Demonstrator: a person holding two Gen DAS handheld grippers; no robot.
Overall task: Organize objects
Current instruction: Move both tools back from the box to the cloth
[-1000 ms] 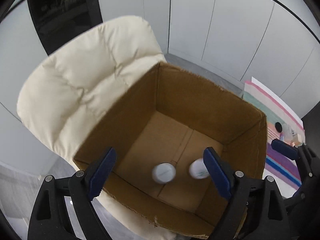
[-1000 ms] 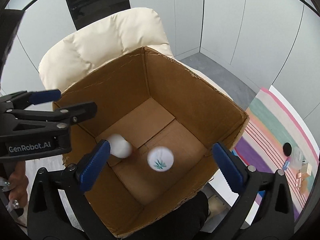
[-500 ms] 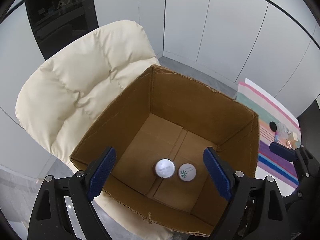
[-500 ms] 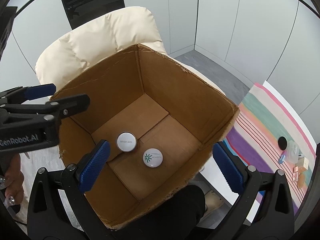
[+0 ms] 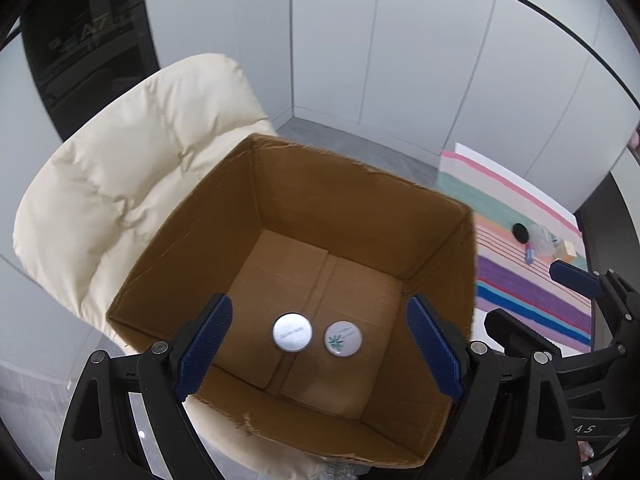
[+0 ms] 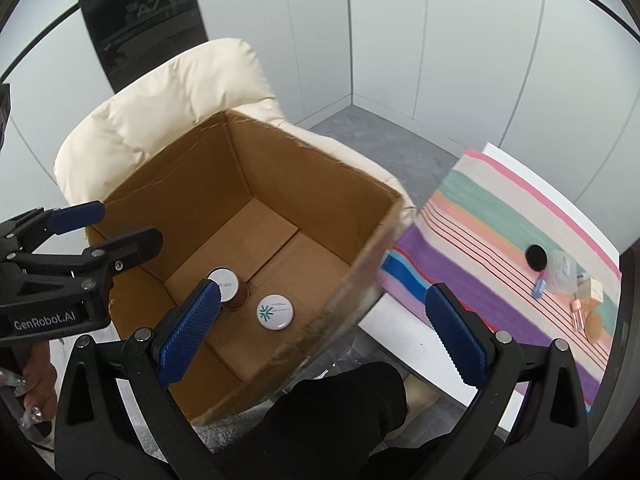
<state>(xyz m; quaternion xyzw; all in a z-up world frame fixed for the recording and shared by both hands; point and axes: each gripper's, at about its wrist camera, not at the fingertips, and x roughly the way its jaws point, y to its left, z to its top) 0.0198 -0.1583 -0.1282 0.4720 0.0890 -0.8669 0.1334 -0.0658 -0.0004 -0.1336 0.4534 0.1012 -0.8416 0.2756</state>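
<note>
Your left gripper [image 5: 318, 350] hangs over the cardboard box [image 5: 360, 208], jaws spread wide w/ nothing between them. Your right gripper [image 6: 320, 330] is the same: jaws spread, empty, sitting above the box's near rim.

The box stands open-topped on the cream padded chair [image 5: 132, 168], whose backrest rises behind the box's far-left corner. Two containers stand upright on the box floor, side by side near the centre seam, close together; can't tell if they touch. The brown jar [image 6: 230, 288] w/ a plain silvery-white lid is the left one; in the left wrist view only its lid [image 5: 292, 332] shows. Just right of it is the white-lidded jar [image 6: 275, 312] w/ a green leaf logo on top [image 5: 343, 338].

Right of the chair is a table [image 6: 424, 356] covered by a striped cloth [image 6: 480, 240] in pink, teal, purple & blue. At its far end lies a cluster of small items: a black round lid [image 6: 536, 257], a clear plastic container [image 6: 562, 272], a small blue-and-pink tube [image 6: 540, 289], a beige block [image 6: 596, 291] & a round tan disc [image 6: 595, 324]. All are well apart from the box.

In the right wrist view your left hand [image 6: 38, 368] shows at the lower left, gripping the handle of its gripper, & a dark-clothed part of you [image 6: 340, 420] fills the bottom centre.
</note>
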